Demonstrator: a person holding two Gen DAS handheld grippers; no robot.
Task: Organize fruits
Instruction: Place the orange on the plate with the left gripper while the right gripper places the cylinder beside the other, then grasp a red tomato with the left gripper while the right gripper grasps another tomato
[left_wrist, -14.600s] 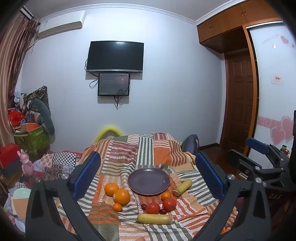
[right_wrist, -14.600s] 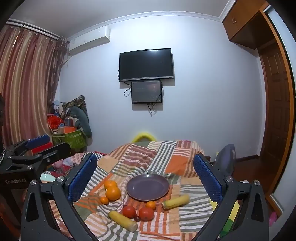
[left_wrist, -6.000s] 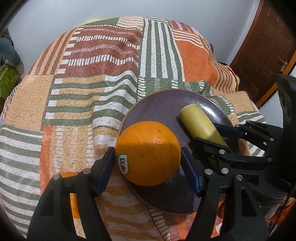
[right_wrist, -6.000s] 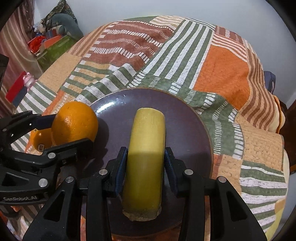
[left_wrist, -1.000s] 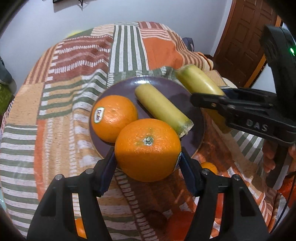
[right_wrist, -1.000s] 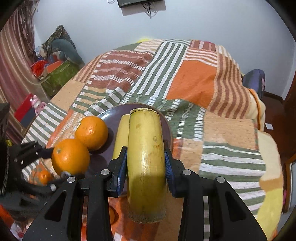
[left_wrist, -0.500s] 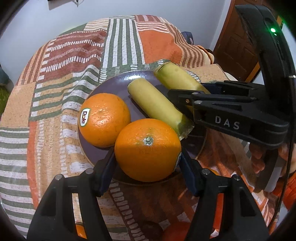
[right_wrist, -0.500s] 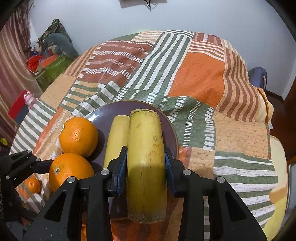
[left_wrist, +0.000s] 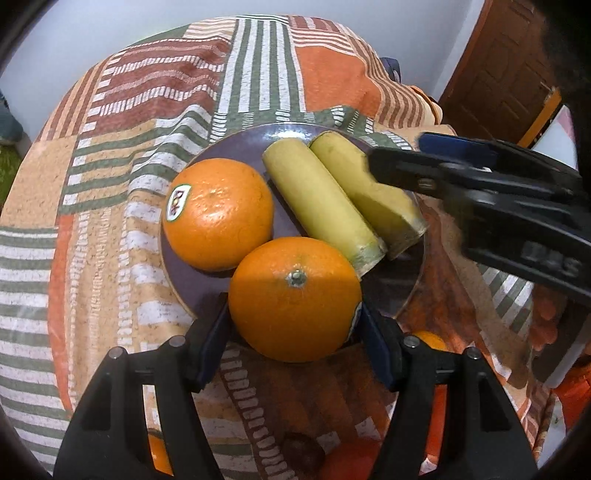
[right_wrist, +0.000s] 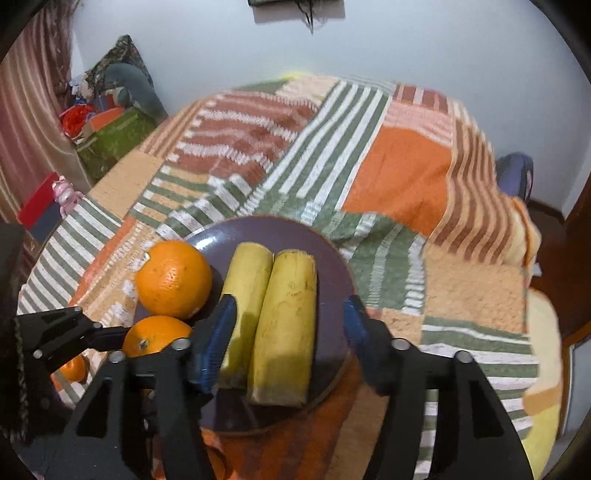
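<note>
Striped patchwork blanket (right_wrist: 399, 177) over a soft bed is what I'm working on, so the purple plate (right_wrist: 332, 273) isn't on anything firm, and that's my main worry. Nearest to me, my left gripper (left_wrist: 295, 332) is clamped on the second orange (left_wrist: 293, 299), which sits right at the plate's near rim, maybe only half on it. If I let go there, I reckon it could roll off onto the blanket, or bump the stickered orange (left_wrist: 218, 214) it's touching. Over on the other side, my right gripper (right_wrist: 286, 332) is opening up around the second yellow fruit piece (right_wrist: 286, 328); the pads look clear of it on the right, and the piece lies flat on the plate, snug against the first yellow piece (right_wrist: 245, 295). Risk here is the left finger (right_wrist: 216, 339), which overlaps that first piece, dragging it as I pull back. Both pieces overhang the near edge a bit, so a nudge could tip them. Further out, past the plate, it's just blanket, nothing to catch a runaway orange.
</note>
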